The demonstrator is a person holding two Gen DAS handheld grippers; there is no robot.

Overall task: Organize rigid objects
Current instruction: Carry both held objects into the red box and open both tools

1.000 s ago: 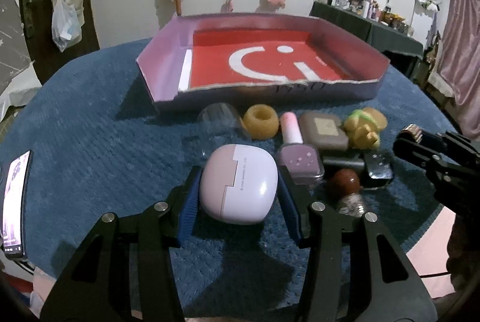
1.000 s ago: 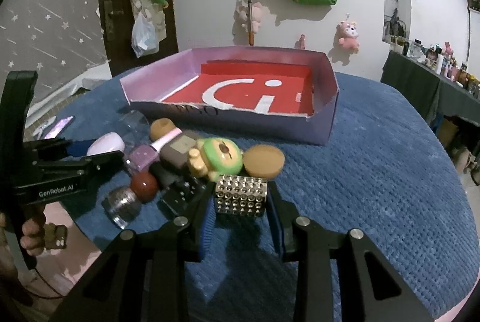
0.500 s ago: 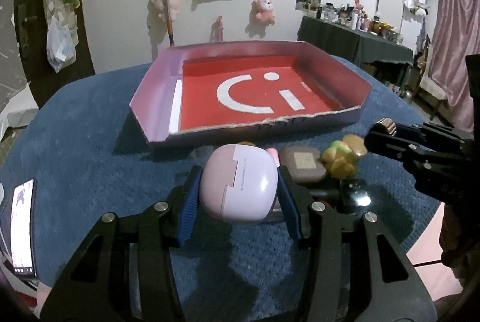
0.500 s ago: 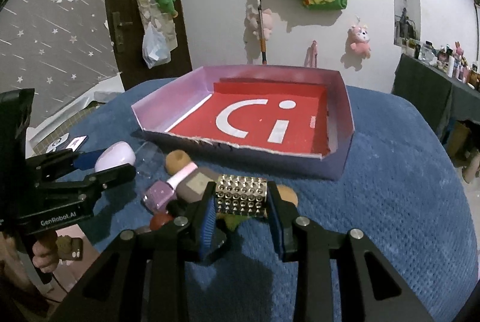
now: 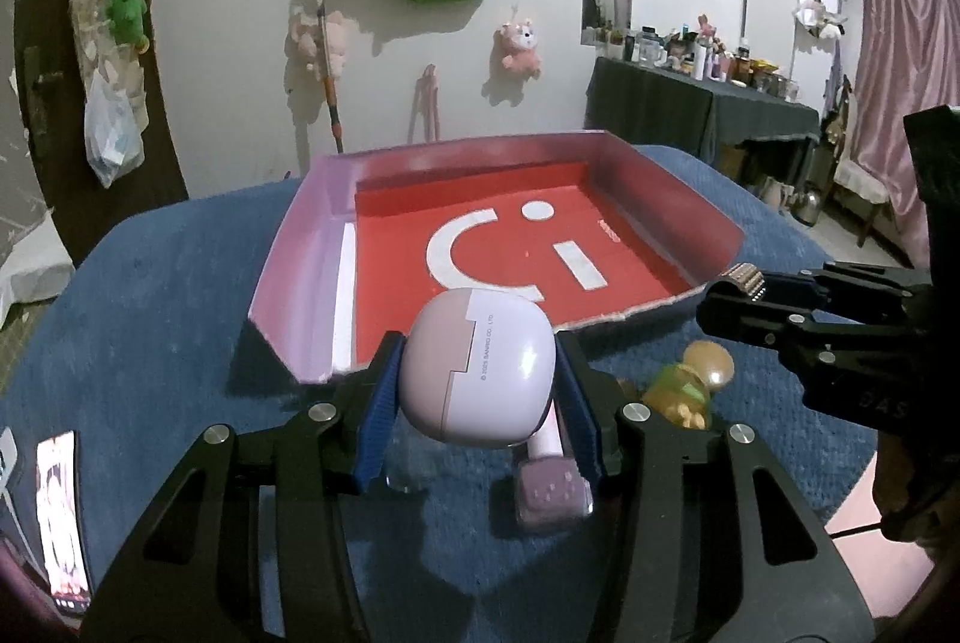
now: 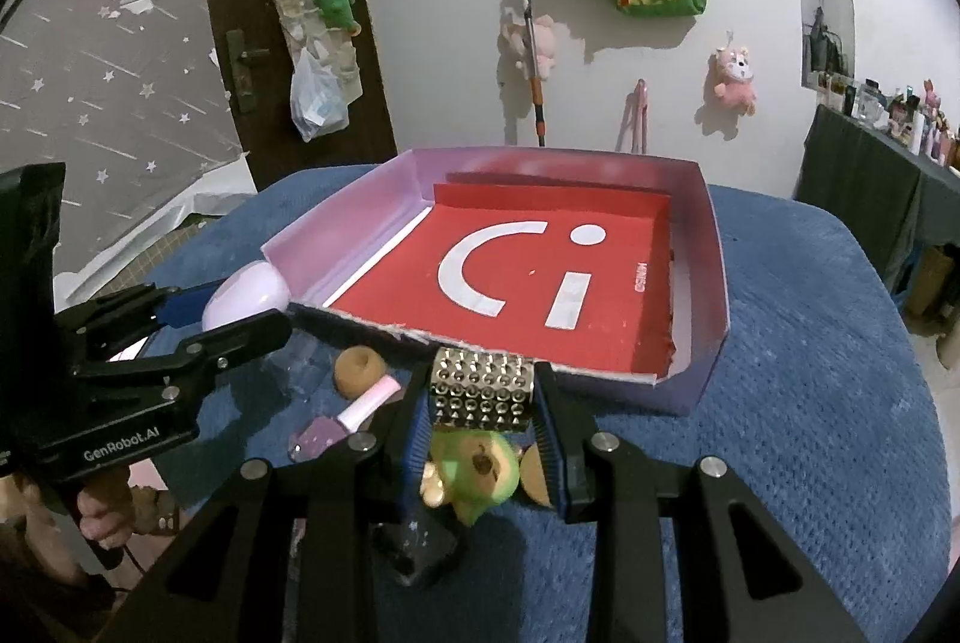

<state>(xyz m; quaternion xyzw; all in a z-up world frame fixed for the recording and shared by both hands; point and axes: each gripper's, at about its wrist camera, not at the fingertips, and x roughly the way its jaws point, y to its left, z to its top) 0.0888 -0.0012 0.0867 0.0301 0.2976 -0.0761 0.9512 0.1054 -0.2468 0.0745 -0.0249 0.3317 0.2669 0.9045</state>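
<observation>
Currently the left gripper (image 5: 477,379) is clamped on a glossy lilac rounded plastic earbud case (image 5: 477,364), blue pads pressing both flanks, case held clear of the blue textured tablecloth (image 5: 150,319). Right gripper (image 6: 483,397) is clamped on a silver studded metal cylinder (image 6: 482,390), also lifted. At 12 o'clock of both sits the shallow cardboard tray with pink walls and red floor (image 6: 717,283), its near edge just beyond the held items. Below the right gripper, at 6 o'clock: green-and-tan toy figure (image 6: 477,469). At its 9 o'clock: pink-capped purple nail polish bottle (image 6: 342,421) lying on the cloth; tan ring-shaped piece (image 6: 358,369) near it.
</observation>
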